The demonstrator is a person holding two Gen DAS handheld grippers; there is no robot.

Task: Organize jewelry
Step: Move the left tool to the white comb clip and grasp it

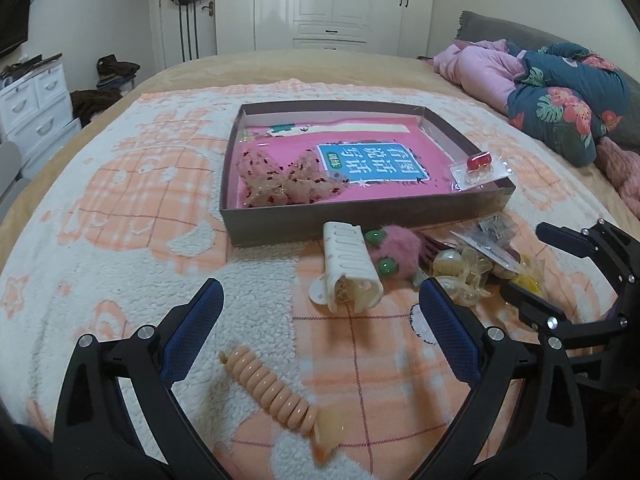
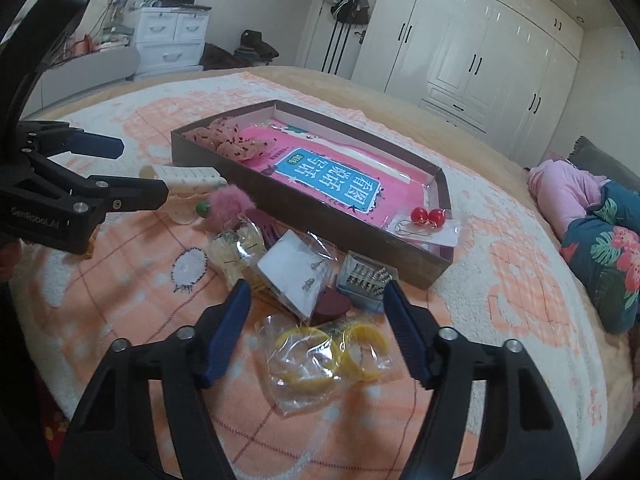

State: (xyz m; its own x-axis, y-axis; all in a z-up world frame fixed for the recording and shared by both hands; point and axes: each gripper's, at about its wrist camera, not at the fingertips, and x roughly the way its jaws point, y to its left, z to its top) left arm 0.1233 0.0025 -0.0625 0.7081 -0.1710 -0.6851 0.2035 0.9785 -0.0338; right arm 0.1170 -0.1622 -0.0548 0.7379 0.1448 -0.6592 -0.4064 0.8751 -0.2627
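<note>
The right tool [image 2: 316, 304] is hanging released over the blanket [image 2: 132, 300], nothing pinched; a clear bag of yellow rings [image 2: 326, 354] is lying between its fingers [image 2: 230, 334], just nearer than the box [image 2: 304, 184]. Beyond the bag, more packets [image 2: 294, 272] are piling against the box's near wall. The left tool [image 1: 320, 304] is also spread wide, empty, with a peach coil tie [image 1: 272, 392] lying between its fingers. A white clip [image 1: 350, 266] is resting just before the box. Red bead earrings [image 2: 428, 216] are sitting in the box's corner.
</note>
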